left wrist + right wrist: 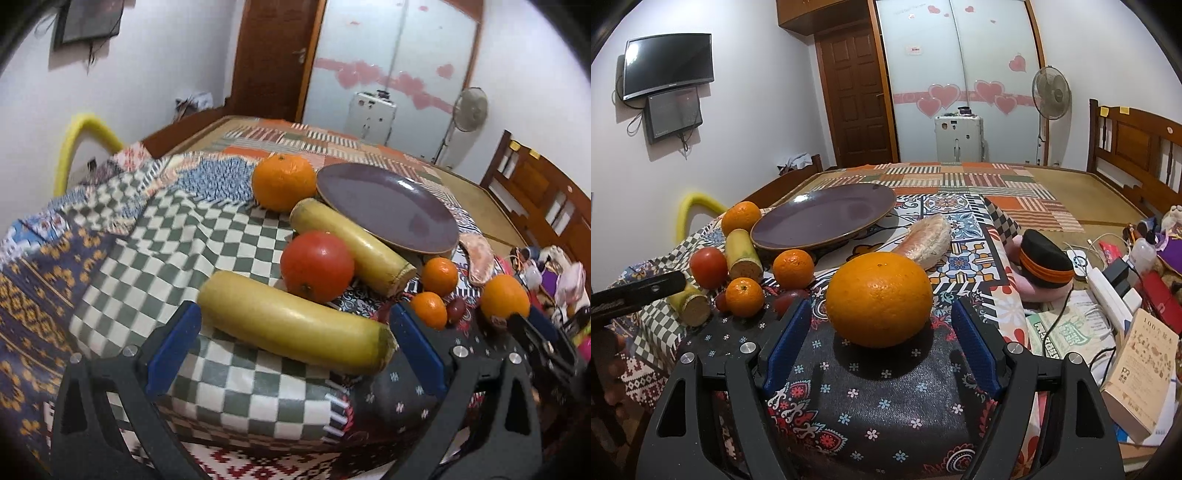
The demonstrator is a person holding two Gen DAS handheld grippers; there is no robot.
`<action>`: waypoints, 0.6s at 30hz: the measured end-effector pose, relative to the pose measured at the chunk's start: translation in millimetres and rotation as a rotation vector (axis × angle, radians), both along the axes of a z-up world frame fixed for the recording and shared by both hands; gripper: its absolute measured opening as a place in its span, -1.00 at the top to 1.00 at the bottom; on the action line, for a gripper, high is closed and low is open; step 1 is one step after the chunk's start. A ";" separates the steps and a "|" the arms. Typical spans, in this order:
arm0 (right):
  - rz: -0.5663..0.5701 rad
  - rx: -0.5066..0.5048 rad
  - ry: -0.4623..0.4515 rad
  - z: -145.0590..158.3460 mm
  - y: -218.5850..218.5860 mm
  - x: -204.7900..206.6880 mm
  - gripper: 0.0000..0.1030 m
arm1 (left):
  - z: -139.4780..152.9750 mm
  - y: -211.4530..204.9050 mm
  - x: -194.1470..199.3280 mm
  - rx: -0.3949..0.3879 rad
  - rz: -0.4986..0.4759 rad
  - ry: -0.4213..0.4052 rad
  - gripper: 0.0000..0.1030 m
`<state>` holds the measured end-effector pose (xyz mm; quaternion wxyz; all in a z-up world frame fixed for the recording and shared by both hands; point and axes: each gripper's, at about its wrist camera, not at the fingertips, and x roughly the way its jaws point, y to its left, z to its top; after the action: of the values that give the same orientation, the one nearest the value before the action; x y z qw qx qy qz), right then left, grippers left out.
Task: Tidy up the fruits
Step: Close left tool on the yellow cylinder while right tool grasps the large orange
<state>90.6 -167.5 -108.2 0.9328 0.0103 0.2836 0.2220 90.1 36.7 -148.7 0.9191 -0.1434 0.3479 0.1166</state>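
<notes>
In the left wrist view my left gripper (293, 321) is open, its blue pads on either side of a yellow banana-like piece (295, 323) lying crosswise between them. Behind it sit a red tomato (317, 266), a second yellow piece (351, 245), a large orange (283, 181) and a purple plate (388, 206). In the right wrist view my right gripper (881, 325) is open around a big orange (879, 300), pads not touching it. Two small oranges (793, 268) (744, 297) lie left of it, in front of the plate (823, 218).
A wrapped bread-like item (929, 240) lies right of the plate. A black and orange hat (1045, 266), power strip (1108, 291), cables and a book (1141, 373) crowd the right side. The patterned cloths cover a bed; a wooden headboard (1134, 147) stands at the right.
</notes>
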 end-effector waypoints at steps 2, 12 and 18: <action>0.000 -0.014 0.000 -1.1 1.6 0.3 -0.47 | -3.5 -0.7 4.6 0.002 0.026 0.009 -1.00; -0.001 -0.015 0.035 -8.5 9.6 10.9 -0.47 | -18.7 3.8 15.3 -0.042 0.051 0.003 -1.00; 0.000 0.007 0.056 -12.1 12.5 16.3 -0.34 | -14.5 17.8 8.0 -0.051 -0.051 0.009 -0.44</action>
<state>106.9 -155.0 -120.3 0.9244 0.0196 0.3090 0.2226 98.1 54.5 -163.2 0.9163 -0.1573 0.3583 0.0849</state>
